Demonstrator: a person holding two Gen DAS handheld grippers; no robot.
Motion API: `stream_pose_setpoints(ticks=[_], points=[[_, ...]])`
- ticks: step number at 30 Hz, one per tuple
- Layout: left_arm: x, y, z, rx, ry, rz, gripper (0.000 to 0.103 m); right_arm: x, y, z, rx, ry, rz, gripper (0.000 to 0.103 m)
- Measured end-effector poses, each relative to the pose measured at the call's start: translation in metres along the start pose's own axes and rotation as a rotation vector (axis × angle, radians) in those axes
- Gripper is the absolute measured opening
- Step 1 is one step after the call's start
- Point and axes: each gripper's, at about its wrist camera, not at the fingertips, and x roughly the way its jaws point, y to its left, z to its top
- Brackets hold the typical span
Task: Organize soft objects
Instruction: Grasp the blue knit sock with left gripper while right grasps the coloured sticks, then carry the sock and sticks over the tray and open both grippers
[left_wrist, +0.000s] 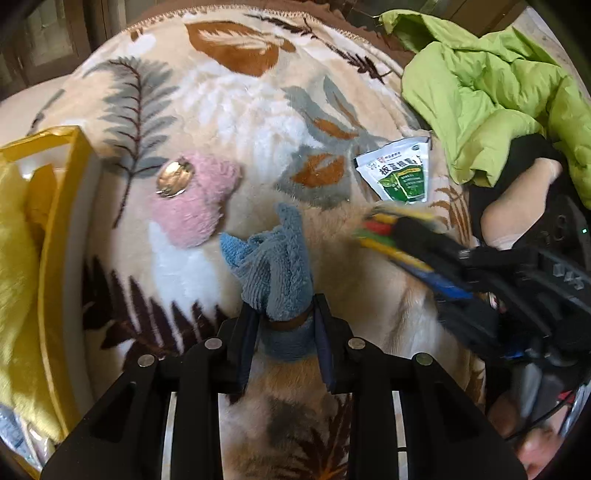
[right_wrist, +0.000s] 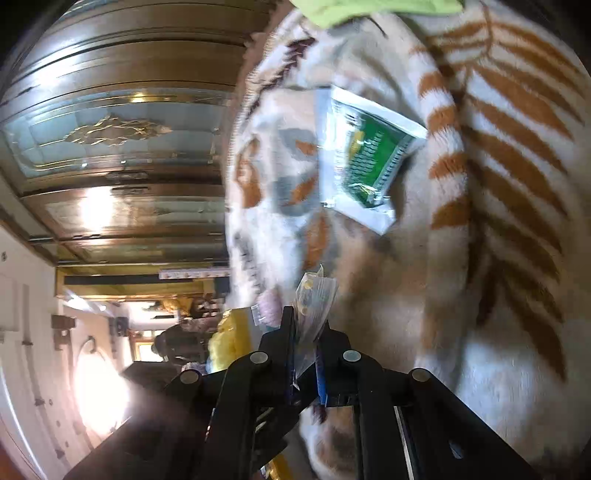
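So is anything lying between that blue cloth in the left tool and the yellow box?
Yes. The blue cloth, clamped in the left tool, has a pink fluffy item with a shiny disc lying on the blanket toward the yellow box.

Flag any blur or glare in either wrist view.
Left wrist: sharp on the blue fuzzy cloth and the white-green sachet; the right hand-held gripper is motion-smeared. Right wrist: whole frame smeared, blown-out glare lower left.
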Motion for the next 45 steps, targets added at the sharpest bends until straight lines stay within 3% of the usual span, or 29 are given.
stream_pose_setpoints(ticks=[6,14,21,26,30,33,36,39,45], points=[[-0.049,0.017,-0.021,0.027,-0.065,-0.011,0.026,-0.008,0.042,-0.028,-0.105,0.067,0.055,0.012],[-0.124,0.099,-0.063,-0.025,-0.134,0.039,0.026,0.054,0.105,-0.089,-0.227,0.263,0.109,0.014],[-0.152,0.165,-0.089,-0.111,-0.178,0.154,0.026,0.130,0.144,-0.155,-0.353,0.455,0.053,0.014],[-0.149,0.184,-0.095,-0.134,-0.186,0.206,0.026,0.170,0.153,-0.184,-0.423,0.533,-0.030,0.014],[-0.141,0.194,-0.098,-0.149,-0.179,0.214,0.026,0.183,0.154,-0.193,-0.473,0.556,-0.092,0.018],[-0.134,0.197,-0.099,-0.160,-0.163,0.218,0.026,0.181,0.150,-0.193,-0.470,0.560,-0.132,0.049],[-0.132,0.198,-0.101,-0.161,-0.162,0.235,0.030,0.170,0.151,-0.192,-0.503,0.536,-0.157,0.051],[-0.131,0.198,-0.100,-0.164,-0.162,0.258,0.046,0.159,0.152,-0.189,-0.500,0.522,-0.170,0.052],[-0.146,0.188,-0.097,-0.126,-0.236,0.339,0.059,0.119,0.155,-0.176,-0.530,0.451,-0.152,0.057]])
